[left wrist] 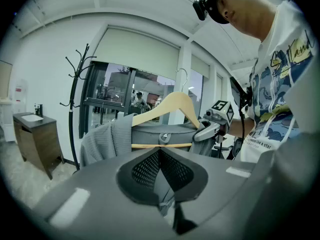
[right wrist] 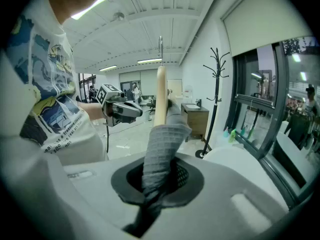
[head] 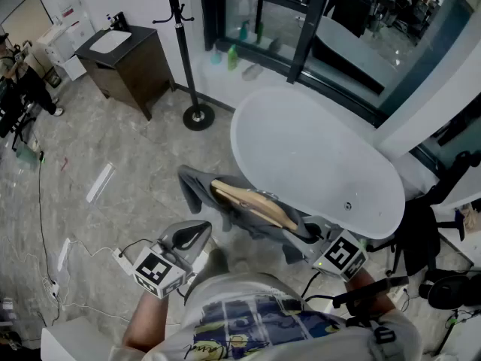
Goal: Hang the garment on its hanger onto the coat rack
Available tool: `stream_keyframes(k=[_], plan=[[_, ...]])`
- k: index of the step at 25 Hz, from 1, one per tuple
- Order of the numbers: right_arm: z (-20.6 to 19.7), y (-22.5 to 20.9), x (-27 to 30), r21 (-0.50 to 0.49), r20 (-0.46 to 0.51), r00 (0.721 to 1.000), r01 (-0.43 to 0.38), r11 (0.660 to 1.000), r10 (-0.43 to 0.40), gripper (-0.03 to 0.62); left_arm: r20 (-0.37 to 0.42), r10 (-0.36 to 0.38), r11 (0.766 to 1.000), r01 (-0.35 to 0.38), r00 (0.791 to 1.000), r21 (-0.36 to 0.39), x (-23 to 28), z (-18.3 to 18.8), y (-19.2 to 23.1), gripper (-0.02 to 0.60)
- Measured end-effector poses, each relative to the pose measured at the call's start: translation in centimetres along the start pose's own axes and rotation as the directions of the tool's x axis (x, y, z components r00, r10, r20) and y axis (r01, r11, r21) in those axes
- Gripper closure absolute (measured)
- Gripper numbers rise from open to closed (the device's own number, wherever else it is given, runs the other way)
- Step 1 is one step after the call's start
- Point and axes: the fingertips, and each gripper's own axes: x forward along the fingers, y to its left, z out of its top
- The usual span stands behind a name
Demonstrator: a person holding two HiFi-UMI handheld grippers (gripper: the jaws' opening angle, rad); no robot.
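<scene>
Right claw (right wrist: pixel 158 183) is clamping shut on the grey garment (head: pixel 198 189) at one end of the wooden hanger (head: pixel 252 206), with fabric bunching up between its pads. Left claw (left wrist: pixel 160 183) is pinching a lower fold of the same garment, closed on it. Garment is hanging in the air between both claws, just beside the white oval bench (head: pixel 323 149) rim. Coat rack (head: pixel 183 43) is standing well apart, on the floor beyond.

left gripper (head: pixel 200 232) and right gripper (head: pixel 301 229), jaws closed, facing inward
</scene>
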Motion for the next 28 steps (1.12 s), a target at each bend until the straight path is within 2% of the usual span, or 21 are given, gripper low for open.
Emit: stream_keyframes(k=[7,12,15,19,22,28], plan=[[-0.4,-1.4,-0.6,-0.004,-0.019,1.000,0.002,1.000,-0.002,0.586,0.009,-0.017,1.000,0.017,1.000,0.024,1.1,0.8,-0.9,0.579],[0.5,-3.8,1.1,-0.003,-0.019,1.000,0.018,1.000,-0.018,0.586,0.008,-0.020,1.000,0.020,1.000,0.009,1.4,0.3,1.7,0.578],[2.1,-5.8,3.2,0.006,-0.022,1.000,0.022,1.000,-0.022,0.586,0.014,-0.025,1.000,0.024,1.000,0.008,1.7,0.6,4.9,0.578],[5.7,-8.9,6.8,0.035,-0.009,1.000,0.008,0.999,-0.008,0.586,0.043,-0.039,0.999,0.038,0.998,0.023,2.3,2.7,10.1,0.578],[9.4,-11.3,9.9,0.020,-0.003,1.000,0.001,1.000,-0.001,0.586,0.060,-0.044,0.998,0.041,0.997,0.041,1.3,4.4,14.1,0.579],[17.1,-17.8,16.8,-0.003,0.037,0.999,-0.009,1.000,0.010,0.586,0.069,-0.006,0.999,0.003,0.998,0.038,-1.1,6.2,23.1,0.578]])
